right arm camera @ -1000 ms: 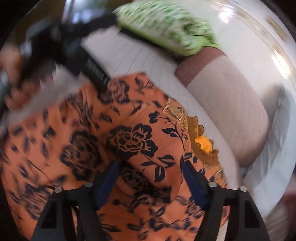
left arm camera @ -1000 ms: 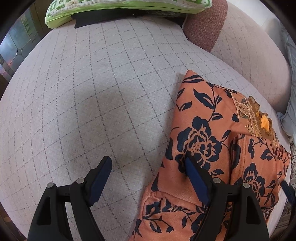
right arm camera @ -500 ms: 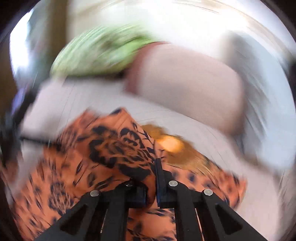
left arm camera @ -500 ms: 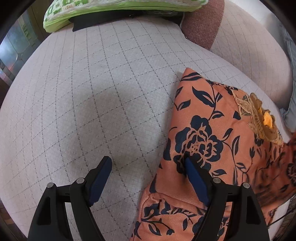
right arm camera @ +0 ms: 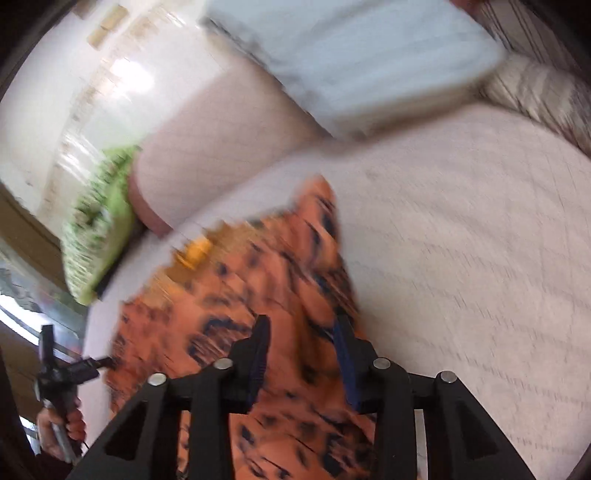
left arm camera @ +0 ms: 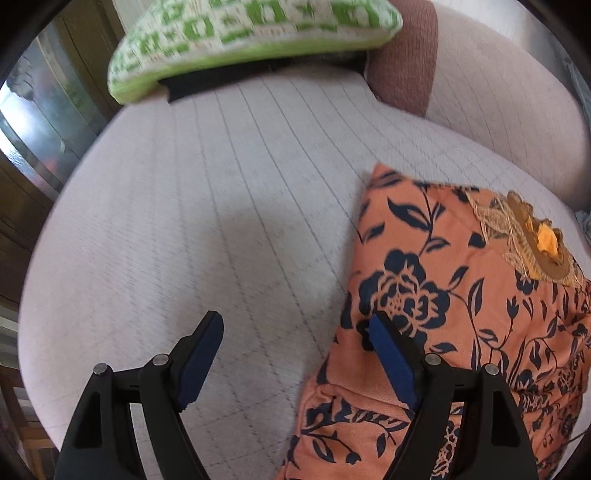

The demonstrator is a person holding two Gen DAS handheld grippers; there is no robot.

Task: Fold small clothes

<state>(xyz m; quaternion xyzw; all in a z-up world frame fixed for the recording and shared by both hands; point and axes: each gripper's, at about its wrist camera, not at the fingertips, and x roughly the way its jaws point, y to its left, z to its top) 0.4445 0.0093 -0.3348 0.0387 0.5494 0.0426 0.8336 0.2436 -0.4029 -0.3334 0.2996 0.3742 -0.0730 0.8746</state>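
Observation:
An orange garment (left arm camera: 424,295) with dark blue flowers and a gold embroidered neck patch (left arm camera: 528,236) lies on the quilted sofa seat (left arm camera: 221,203). My left gripper (left arm camera: 295,343) hovers open over the garment's left edge. Its right finger (left arm camera: 388,354) is above the cloth, its left finger above bare seat, and nothing is gripped. The right wrist view is blurred by motion. There my right gripper (right arm camera: 301,343) is over the garment (right arm camera: 240,295) with its jaws opening. Cloth shows in the gap and the pads do not press on it.
A green and white cushion (left arm camera: 240,33) and a reddish-brown cushion (left arm camera: 406,55) lean at the back of the seat. A pale blue pillow (right arm camera: 351,55) and striped fabric (right arm camera: 535,85) lie further right. A hand (right arm camera: 55,428) holds the left gripper (right arm camera: 70,369) at the garment's far side.
My right gripper shut on a fold of the garment, swung across with a strong roll, and its jaws have now parted. The left gripper tilted up slightly, still open.

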